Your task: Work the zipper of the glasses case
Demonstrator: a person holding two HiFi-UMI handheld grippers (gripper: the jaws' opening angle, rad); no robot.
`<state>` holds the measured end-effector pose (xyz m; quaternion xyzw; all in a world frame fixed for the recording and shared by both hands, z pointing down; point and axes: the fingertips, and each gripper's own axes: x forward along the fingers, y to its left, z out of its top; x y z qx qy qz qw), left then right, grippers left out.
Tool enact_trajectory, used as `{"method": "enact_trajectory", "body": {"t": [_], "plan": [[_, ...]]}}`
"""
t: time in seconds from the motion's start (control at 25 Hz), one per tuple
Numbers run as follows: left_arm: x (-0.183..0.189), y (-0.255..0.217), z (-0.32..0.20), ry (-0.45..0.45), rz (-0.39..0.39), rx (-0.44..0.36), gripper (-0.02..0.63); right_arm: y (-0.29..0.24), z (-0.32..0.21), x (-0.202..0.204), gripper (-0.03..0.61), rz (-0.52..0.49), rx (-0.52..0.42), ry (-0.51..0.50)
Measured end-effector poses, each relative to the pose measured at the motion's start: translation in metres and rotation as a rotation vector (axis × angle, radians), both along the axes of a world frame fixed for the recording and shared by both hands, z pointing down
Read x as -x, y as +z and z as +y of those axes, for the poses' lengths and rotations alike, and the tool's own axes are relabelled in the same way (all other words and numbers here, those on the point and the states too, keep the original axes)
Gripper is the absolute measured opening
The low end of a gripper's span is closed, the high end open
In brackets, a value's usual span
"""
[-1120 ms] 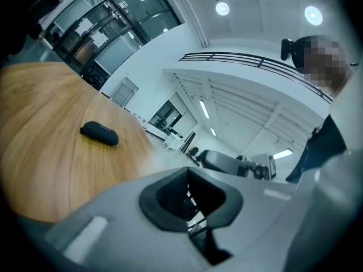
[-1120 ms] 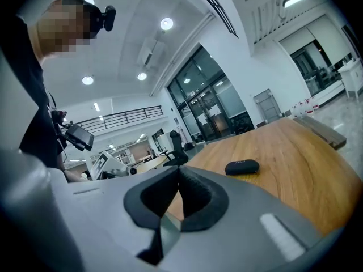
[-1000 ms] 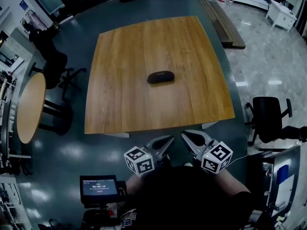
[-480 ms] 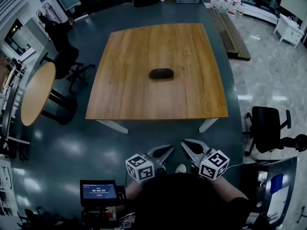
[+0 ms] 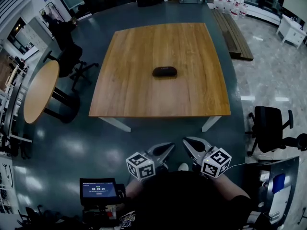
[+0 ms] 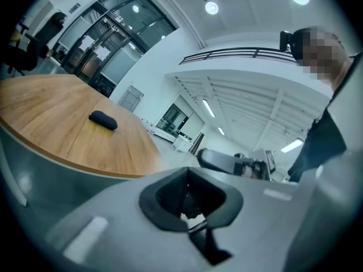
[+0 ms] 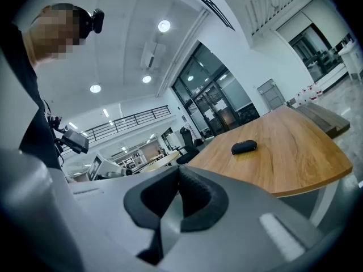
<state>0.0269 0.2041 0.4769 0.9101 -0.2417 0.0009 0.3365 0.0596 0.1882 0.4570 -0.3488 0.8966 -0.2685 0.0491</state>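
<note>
A small black glasses case [image 5: 164, 72] lies near the middle of the square wooden table [image 5: 139, 95], zipped as far as I can tell. It also shows as the dark case [image 6: 103, 119] in the left gripper view and the dark case [image 7: 244, 147] in the right gripper view. Both grippers are held close to the person's body, well short of the table's near edge. My left gripper [image 5: 171, 148] is shut and empty. My right gripper [image 5: 185, 142] is shut and empty too.
A round wooden table [image 5: 41, 92] and black office chairs [image 5: 67, 56] stand at the left. Another black chair [image 5: 268, 123] is at the right. A small screen device [image 5: 98, 190] sits at the lower left. Dark floor separates me from the table.
The table and case sit a little farther from me in the head view than a second ago. Both grippers stayed shut, side by side.
</note>
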Motion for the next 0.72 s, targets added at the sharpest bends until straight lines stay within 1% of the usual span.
{"method": "enact_trajectory", "body": {"t": [0.28,0.72], "plan": [[0.0026,-0.0018,-0.0044,-0.012,0.014,0.002,-0.002,-0.0027,0.0015,0.001,0.005,0.015,-0.02,-0.006],[0.0028,0.0037,0.0012,-0.011,0.009,0.014,-0.002,0.0033,0.0027,0.0037,0.005,0.016,-0.005,-0.011]]}}
